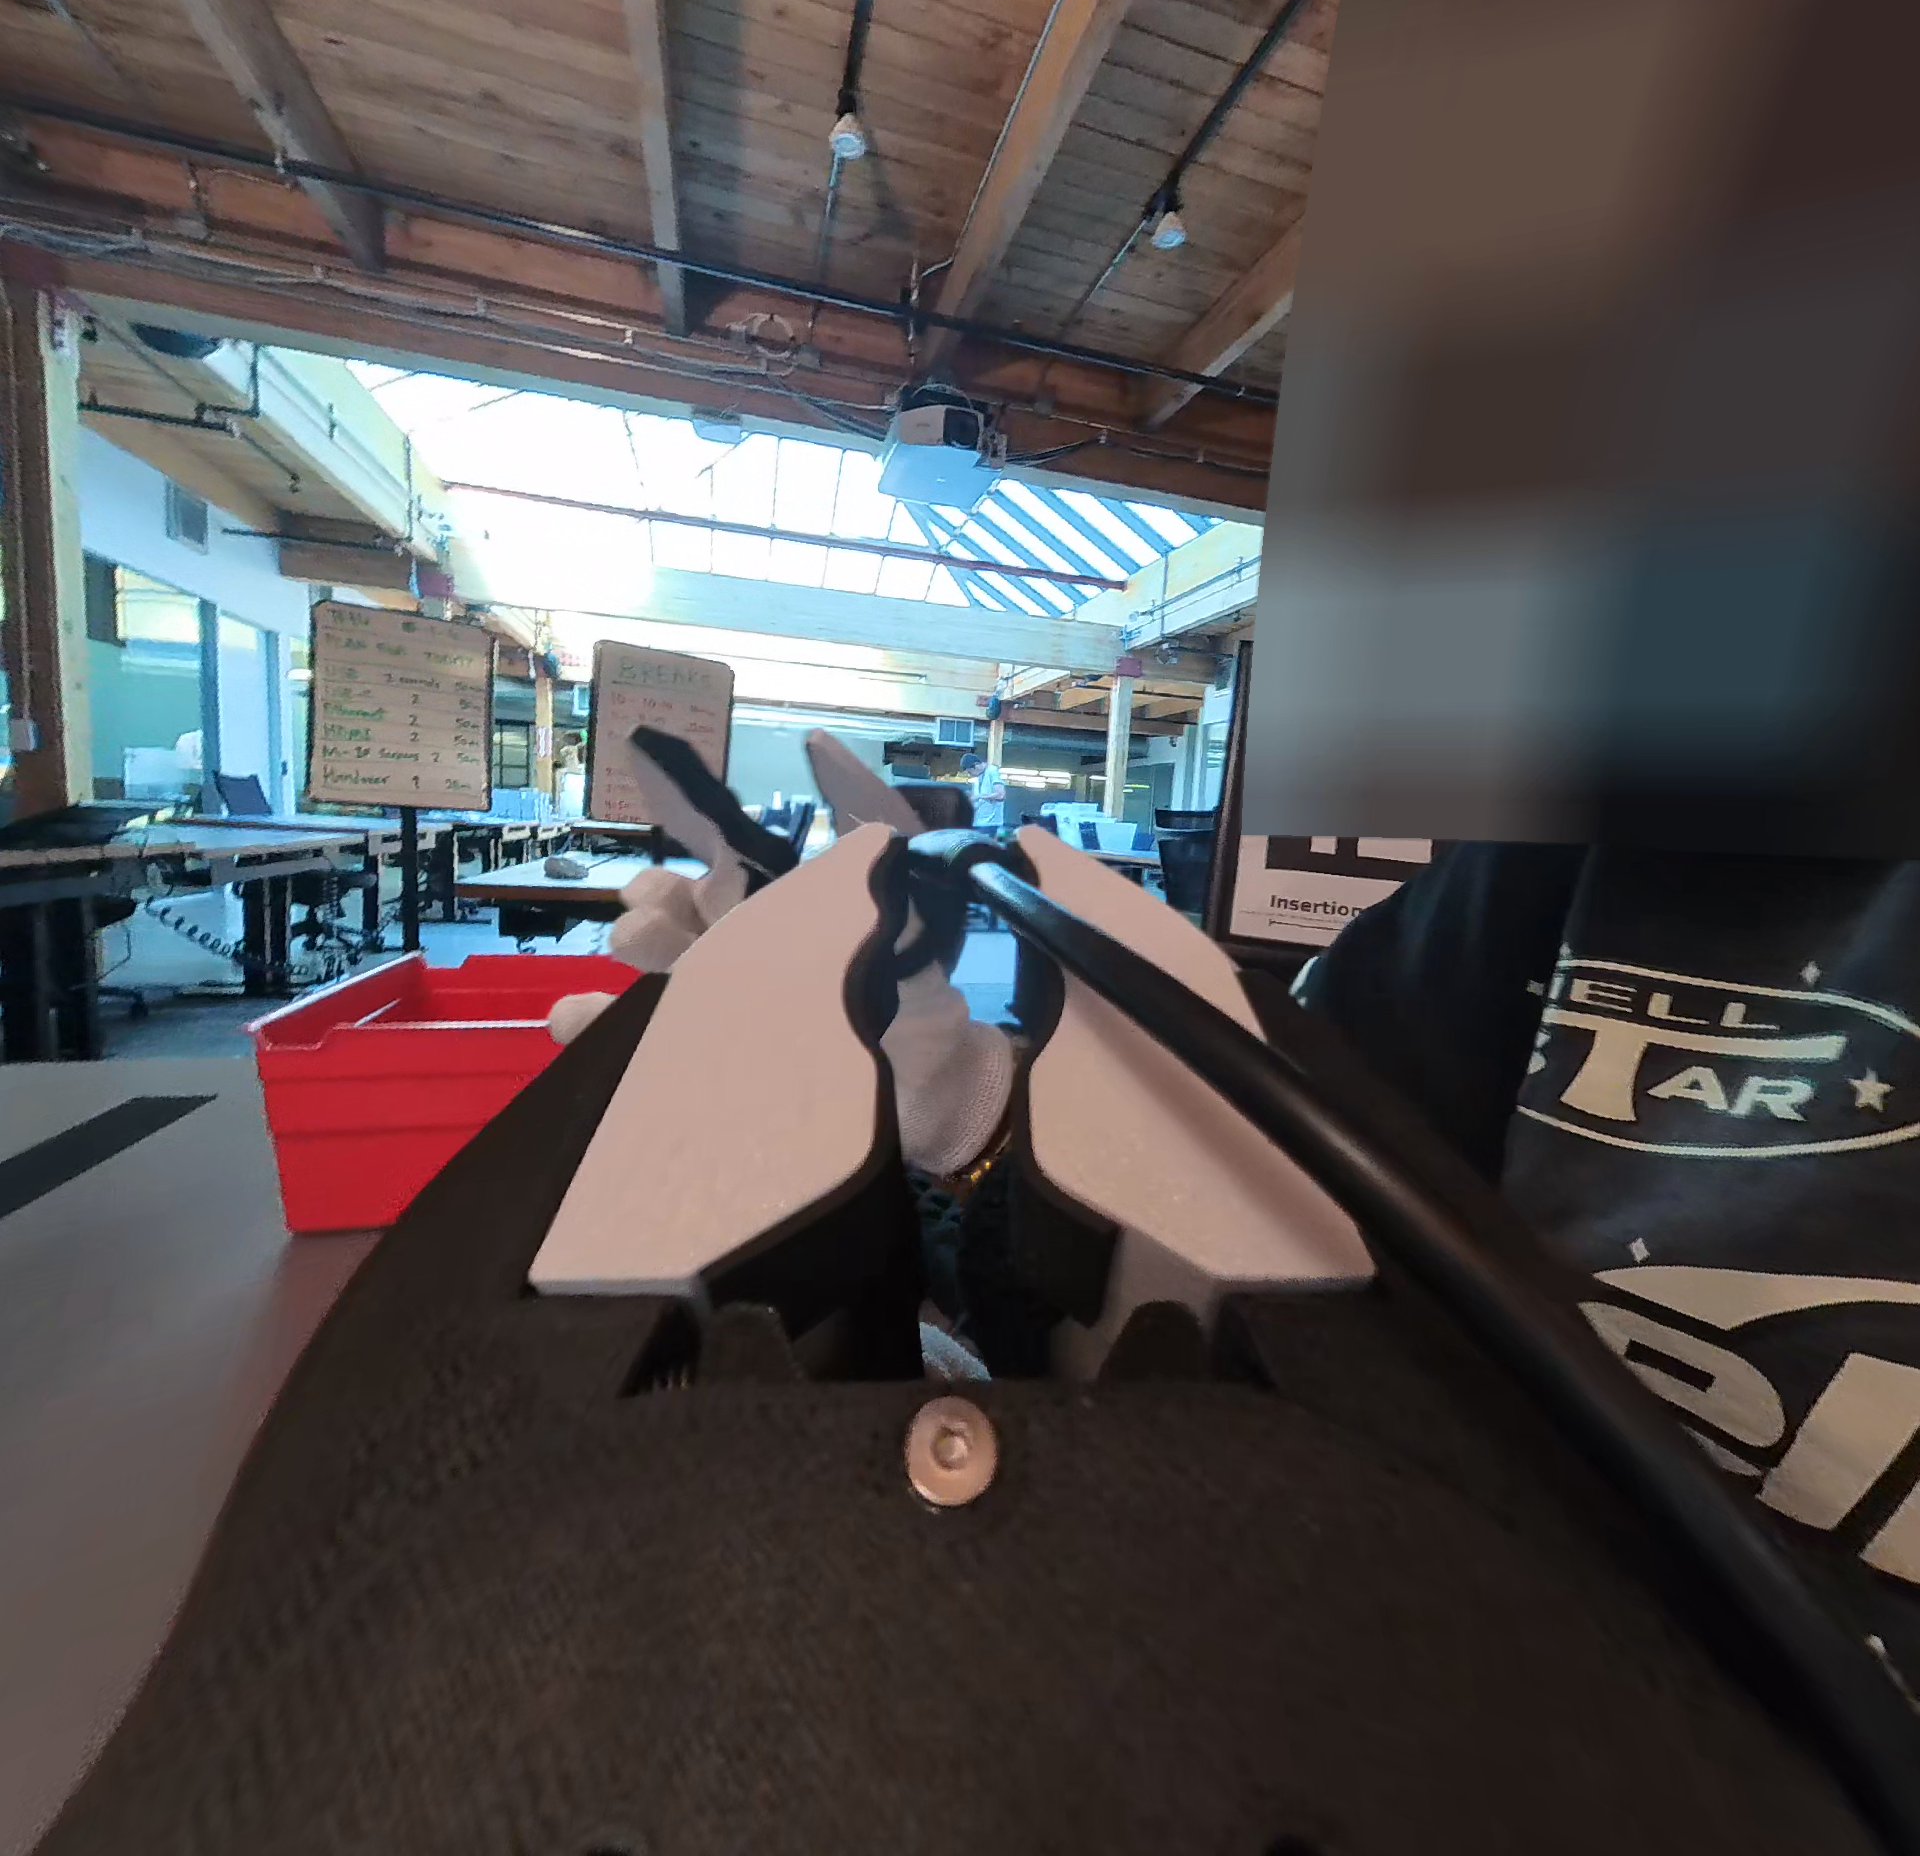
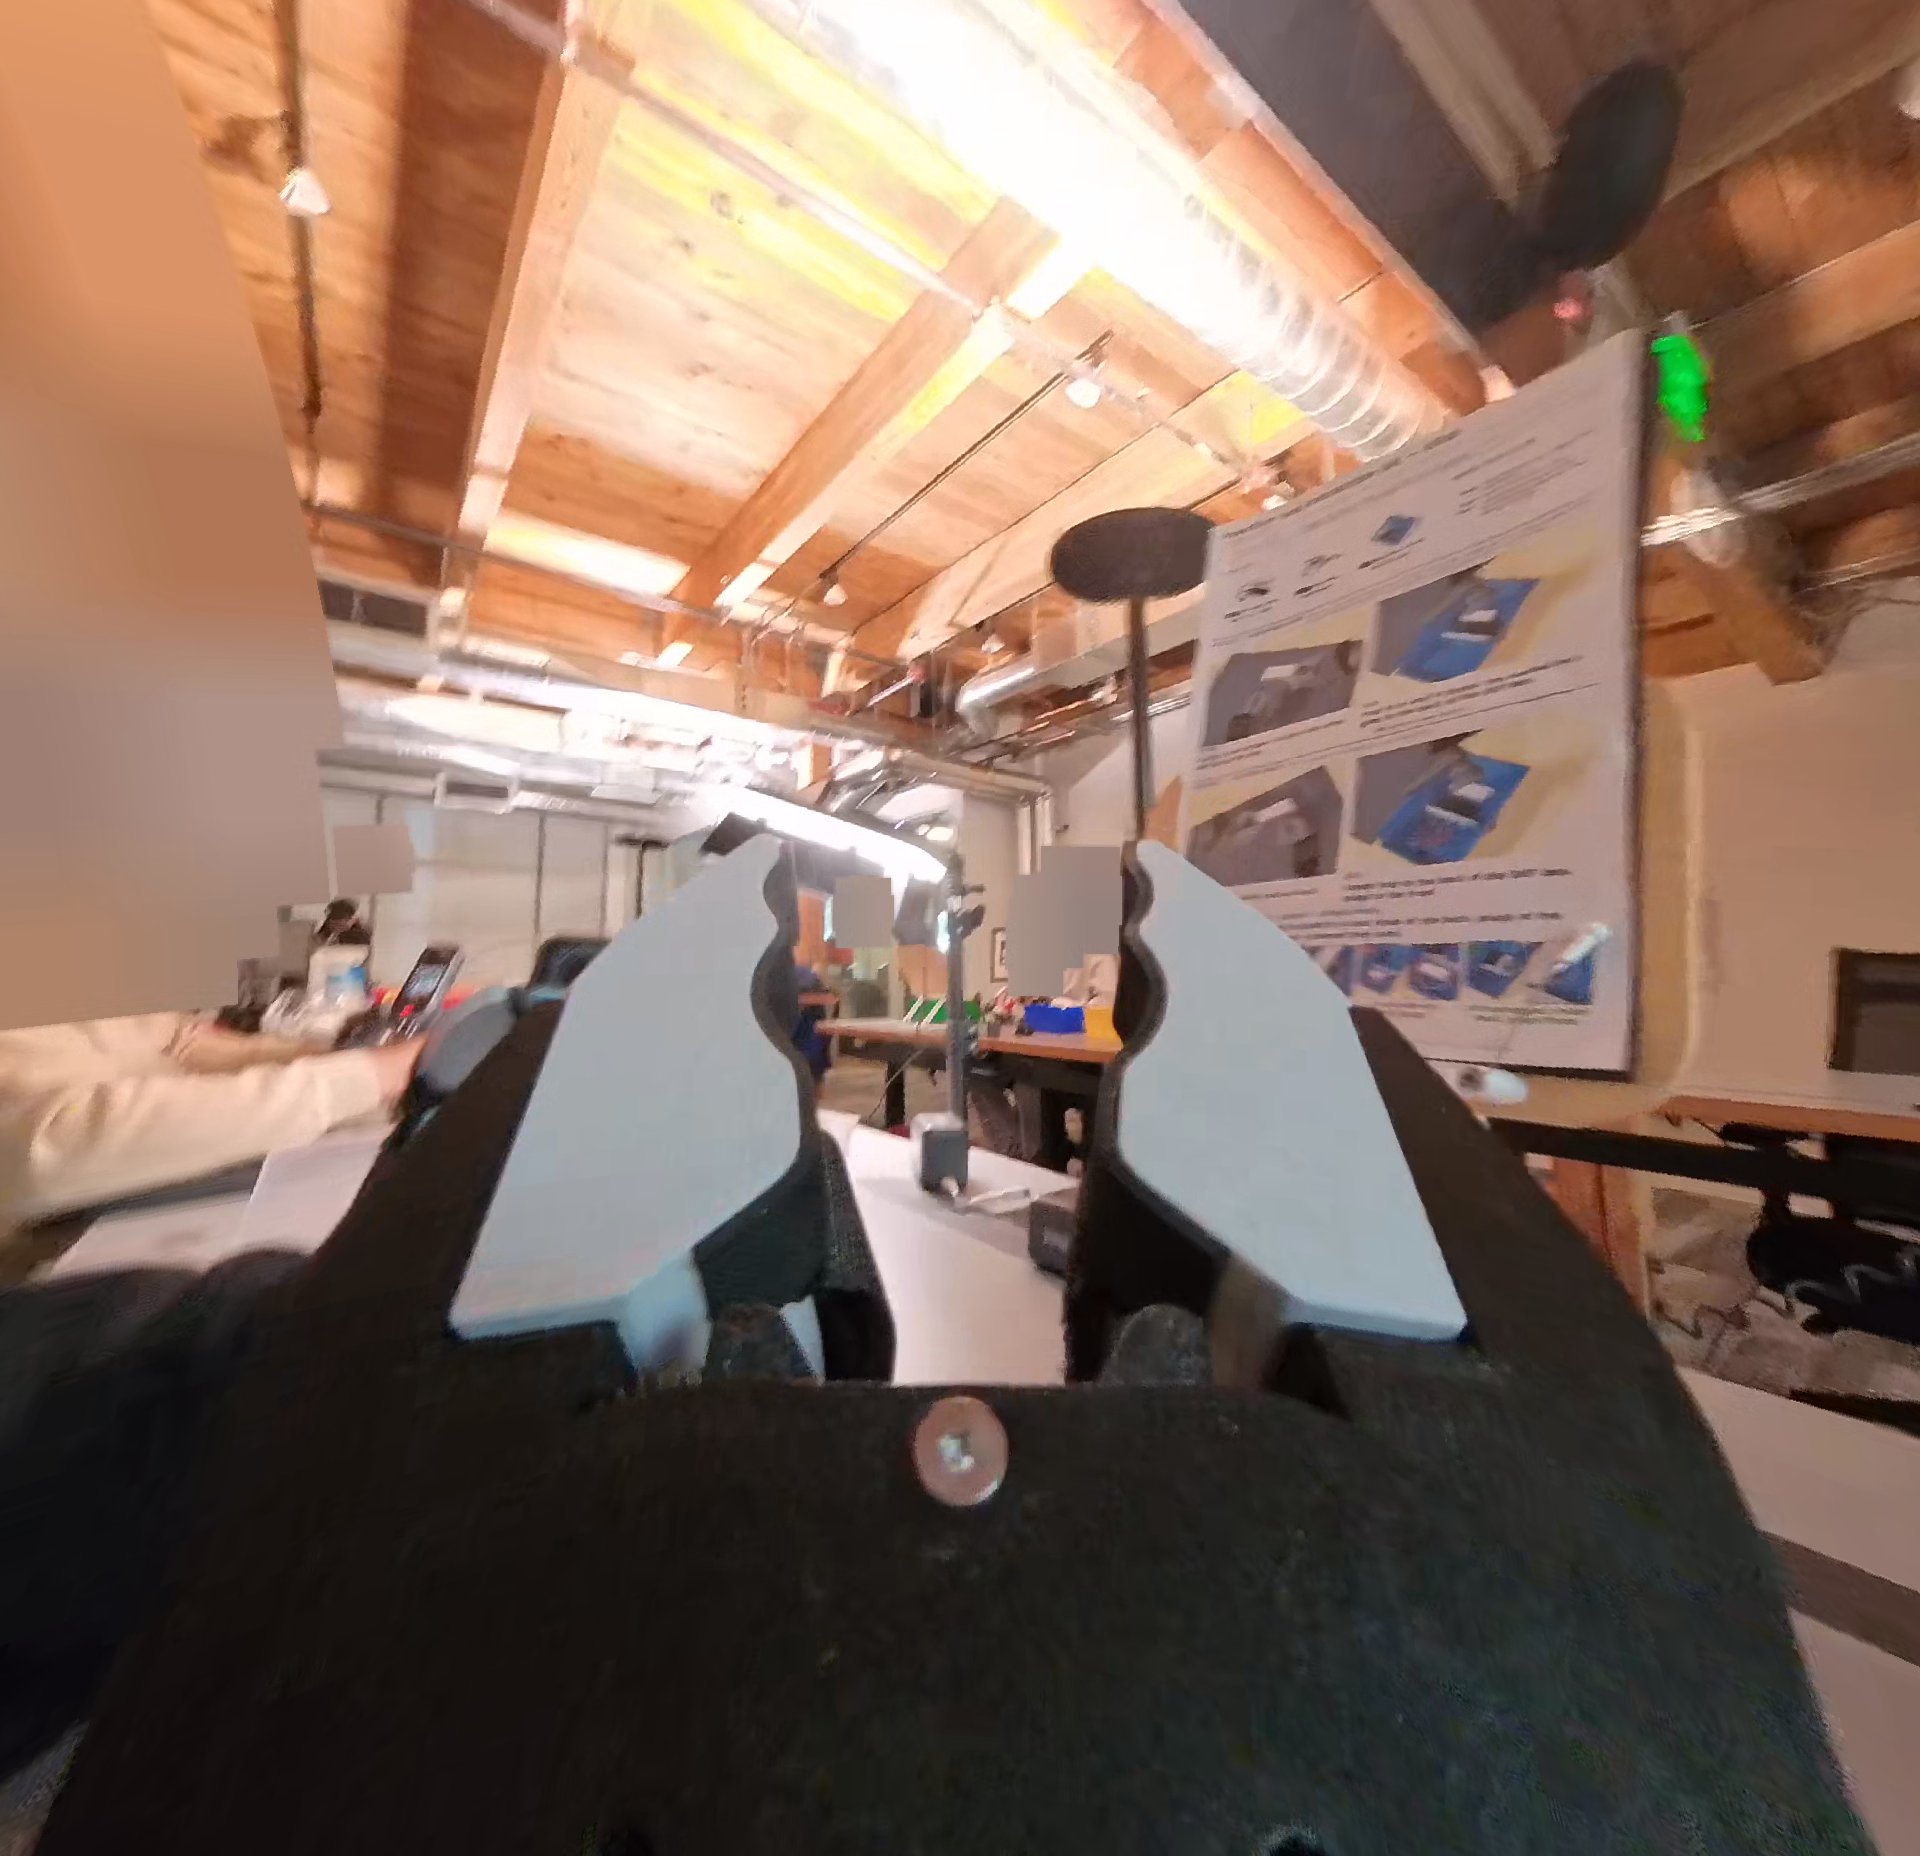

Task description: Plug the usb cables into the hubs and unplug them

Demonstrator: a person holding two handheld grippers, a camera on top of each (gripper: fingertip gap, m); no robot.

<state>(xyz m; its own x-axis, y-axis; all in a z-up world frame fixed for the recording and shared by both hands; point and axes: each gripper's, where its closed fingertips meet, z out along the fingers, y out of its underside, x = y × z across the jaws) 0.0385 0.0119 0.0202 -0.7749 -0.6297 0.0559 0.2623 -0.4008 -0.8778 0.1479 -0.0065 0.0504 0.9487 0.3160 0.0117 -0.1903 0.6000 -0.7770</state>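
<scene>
**USB cable pinched at the left tips**

USB cable ran from the left gripper, whose jaws clenched its end, down toward five o'clock across the right finger. A white-gloved hand and the other gripper's grey fingers stood just beyond the tips. A red bin sat at nine o'clock on the grey table; a dark printed shirt crowded three o'clock. Only the right wrist view showed the right gripper, jaws released and apart, with open table beyond and a poster board at two o'clock.
</scene>
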